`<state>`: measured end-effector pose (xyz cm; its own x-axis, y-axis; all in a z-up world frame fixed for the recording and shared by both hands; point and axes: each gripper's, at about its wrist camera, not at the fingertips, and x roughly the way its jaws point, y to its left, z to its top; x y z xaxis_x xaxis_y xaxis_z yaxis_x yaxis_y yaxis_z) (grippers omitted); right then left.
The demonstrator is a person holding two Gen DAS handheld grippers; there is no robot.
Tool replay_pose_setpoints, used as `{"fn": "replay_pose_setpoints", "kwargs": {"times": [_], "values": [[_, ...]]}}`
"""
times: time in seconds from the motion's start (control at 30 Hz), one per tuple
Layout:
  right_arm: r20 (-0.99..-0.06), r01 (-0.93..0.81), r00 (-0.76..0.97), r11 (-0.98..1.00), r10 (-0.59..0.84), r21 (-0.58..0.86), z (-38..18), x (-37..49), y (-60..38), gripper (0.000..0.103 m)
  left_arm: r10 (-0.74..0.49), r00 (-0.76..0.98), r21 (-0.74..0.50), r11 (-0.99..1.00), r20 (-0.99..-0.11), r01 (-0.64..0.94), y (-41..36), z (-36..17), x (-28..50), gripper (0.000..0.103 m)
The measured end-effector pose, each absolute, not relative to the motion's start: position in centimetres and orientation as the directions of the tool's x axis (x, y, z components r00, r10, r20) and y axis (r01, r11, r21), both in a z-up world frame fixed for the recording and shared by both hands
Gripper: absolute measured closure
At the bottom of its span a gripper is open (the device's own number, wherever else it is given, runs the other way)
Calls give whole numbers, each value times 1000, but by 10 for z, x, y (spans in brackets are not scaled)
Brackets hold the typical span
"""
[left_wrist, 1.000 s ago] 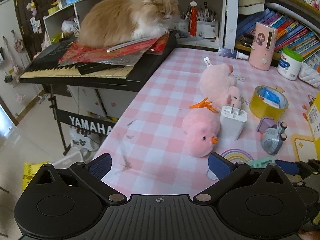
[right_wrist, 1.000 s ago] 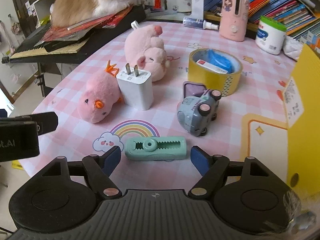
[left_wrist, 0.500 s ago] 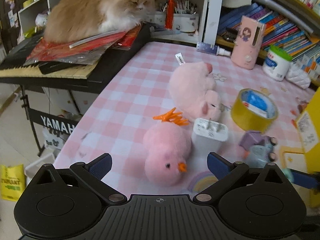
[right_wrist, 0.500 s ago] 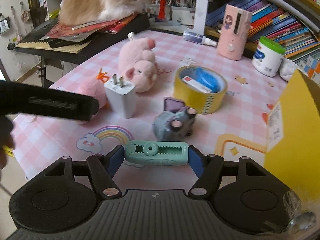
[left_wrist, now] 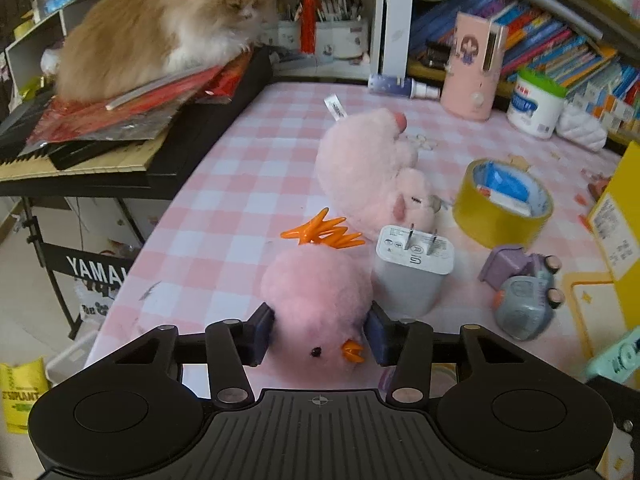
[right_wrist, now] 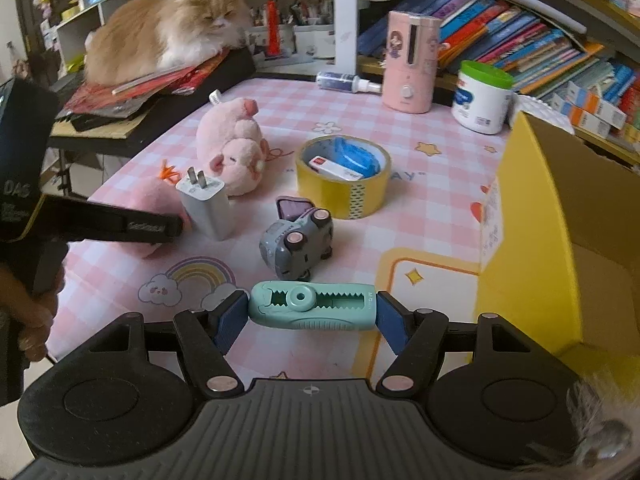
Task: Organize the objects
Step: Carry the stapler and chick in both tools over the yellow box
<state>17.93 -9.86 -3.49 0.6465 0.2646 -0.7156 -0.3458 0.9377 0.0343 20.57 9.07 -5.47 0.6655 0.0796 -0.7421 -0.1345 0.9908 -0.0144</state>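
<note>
My left gripper (left_wrist: 319, 334) is shut on the pink plush chick (left_wrist: 316, 300), its blue pads pressed into the fluffy sides; the chick rests on the checked tablecloth (left_wrist: 248, 184). My right gripper (right_wrist: 312, 316) is shut on a mint-green correction tape (right_wrist: 312, 305), held endwise between the pads and lifted off the table. In the right wrist view the left gripper's black finger (right_wrist: 120, 224) crosses in front of the chick (right_wrist: 148, 200). A white charger (left_wrist: 414, 270), a pink plush pig (left_wrist: 372, 168), a grey toy car (left_wrist: 524, 304) and a yellow tape roll (left_wrist: 502, 204) stand nearby.
An open yellow box (right_wrist: 560, 220) stands at the right. An orange cat (right_wrist: 168, 32) lies on papers over a keyboard (left_wrist: 100, 160) at the left. A pink humidifier (right_wrist: 410, 62), a white jar (right_wrist: 482, 96) and a spray bottle (right_wrist: 346, 80) line the back; books fill the shelves.
My left gripper came forward over the pink chick and closed on it. My right gripper closed on the mint correction tape and lifted it off the table.
</note>
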Motion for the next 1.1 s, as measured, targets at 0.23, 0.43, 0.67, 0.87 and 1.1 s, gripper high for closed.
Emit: {"fn": "replay_pose_setpoints", "kwargs": {"times": [0.23,0.43,0.67,0.87,1.1], "values": [[-696,-305,673,951,249,45,-21,152,-100,36,-23,693,-128,987,-721,-101,99,-26,153,57],[-675,-278,702,960,227,34,-10,115,-96,36,-122,697,-199,979,-706,-30,96,-11,101,57],[-659,-169,735,984,162,54,0,72,-103,36,-199,690,-201,976,-696,79,85,-4,57,57],[-668,-69,738,995,99,72,-2,33,-115,36,-261,672,-207,965,-693,161,74,-4,32,57],[-673,39,739,996,23,77,-4,-9,-134,36,-358,627,-209,931,-692,300,46,-3,18,57]]}}
